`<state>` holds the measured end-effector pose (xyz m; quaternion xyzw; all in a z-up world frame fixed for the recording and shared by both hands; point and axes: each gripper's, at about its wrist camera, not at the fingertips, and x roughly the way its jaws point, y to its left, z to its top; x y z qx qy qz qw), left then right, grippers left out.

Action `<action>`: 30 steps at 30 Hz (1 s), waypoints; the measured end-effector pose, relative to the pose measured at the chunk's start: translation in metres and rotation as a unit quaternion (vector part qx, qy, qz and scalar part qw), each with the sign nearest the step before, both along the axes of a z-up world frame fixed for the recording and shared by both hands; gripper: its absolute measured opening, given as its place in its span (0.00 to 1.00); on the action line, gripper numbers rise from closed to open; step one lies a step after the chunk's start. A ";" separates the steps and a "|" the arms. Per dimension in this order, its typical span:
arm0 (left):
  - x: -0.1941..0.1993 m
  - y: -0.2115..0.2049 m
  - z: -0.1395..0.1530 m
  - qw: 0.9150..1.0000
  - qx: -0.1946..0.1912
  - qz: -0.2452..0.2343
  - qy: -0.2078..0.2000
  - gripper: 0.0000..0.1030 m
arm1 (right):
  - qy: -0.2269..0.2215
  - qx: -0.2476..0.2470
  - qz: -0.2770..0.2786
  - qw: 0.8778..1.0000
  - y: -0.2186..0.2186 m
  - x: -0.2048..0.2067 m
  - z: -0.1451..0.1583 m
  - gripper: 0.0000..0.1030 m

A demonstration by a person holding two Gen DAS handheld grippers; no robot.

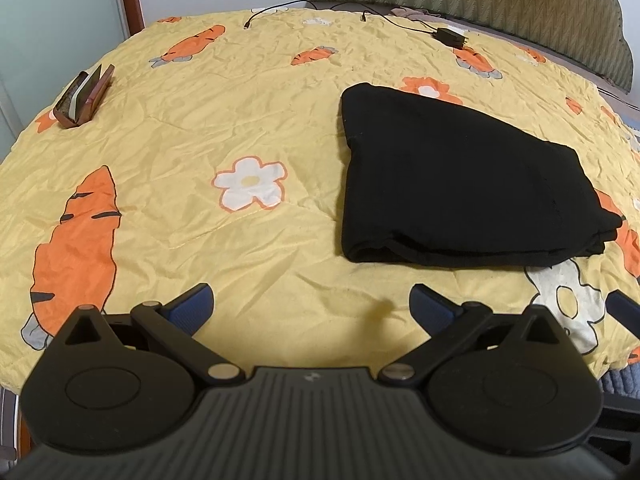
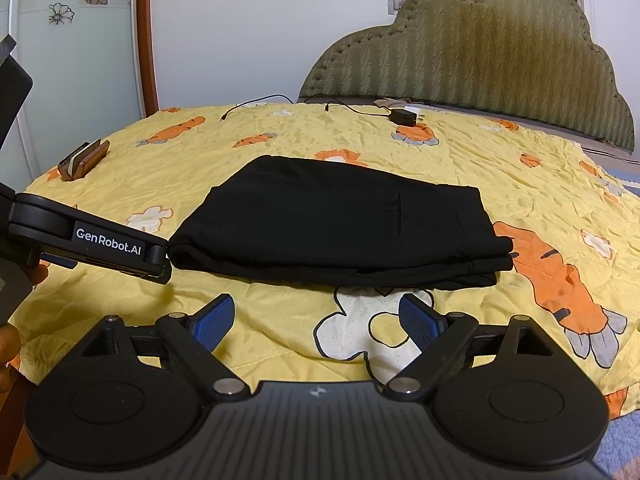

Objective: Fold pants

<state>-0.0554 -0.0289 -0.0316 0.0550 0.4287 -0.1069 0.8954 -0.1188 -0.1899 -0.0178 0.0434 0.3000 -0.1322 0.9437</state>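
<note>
Pants, black soft-knit and already doubled into a thick layered packet (image 2: 340, 232), lie on my bed's yellow quilt printed with orange carrots and white flowers (image 1: 192, 128), ahead of both tools. My left gripper (image 1: 310, 302) has its blue-padded fingers (image 1: 192, 306) spread wide and empty over bare quilt, with the packet ahead and off to its right. My right gripper (image 2: 316, 316) is likewise released, holding nothing, fingers (image 2: 212, 320) splayed just short of the packet's near stacked edge, which sits squarely in front of it. In the right wrist view the packet's long axis runs left to right across my reach, rounded fold at the left end and loose layered hems at the right. I judge the right tool better placed for any further fold or squaring-up; the left, seen there beside the packet's left end, would have to shift inward. Well apart from the work, a brown case (image 1: 84, 94) sits at the far left and a black charger with its cable (image 1: 452, 36) lies near the padded olive headboard (image 2: 480, 60).
</note>
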 end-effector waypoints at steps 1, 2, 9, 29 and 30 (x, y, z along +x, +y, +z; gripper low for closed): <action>0.000 0.000 0.000 1.000 0.000 0.000 -0.001 1.00 | 0.000 0.000 0.000 1.000 0.000 -0.001 0.000 0.87; -0.001 0.000 0.000 1.000 0.000 0.000 -0.001 1.00 | 0.000 0.000 -0.001 1.000 0.000 -0.001 0.000 0.87; 0.000 0.002 0.001 1.000 0.000 0.003 0.000 1.00 | 0.001 0.000 0.002 1.000 0.001 -0.002 0.000 0.87; 0.003 0.003 -0.003 1.000 0.003 0.007 0.007 1.00 | 0.009 0.002 0.005 1.000 0.001 0.001 -0.003 0.87; 0.003 0.003 -0.003 1.000 0.003 0.006 0.007 1.00 | 0.009 0.002 0.006 1.000 0.001 0.001 -0.003 0.87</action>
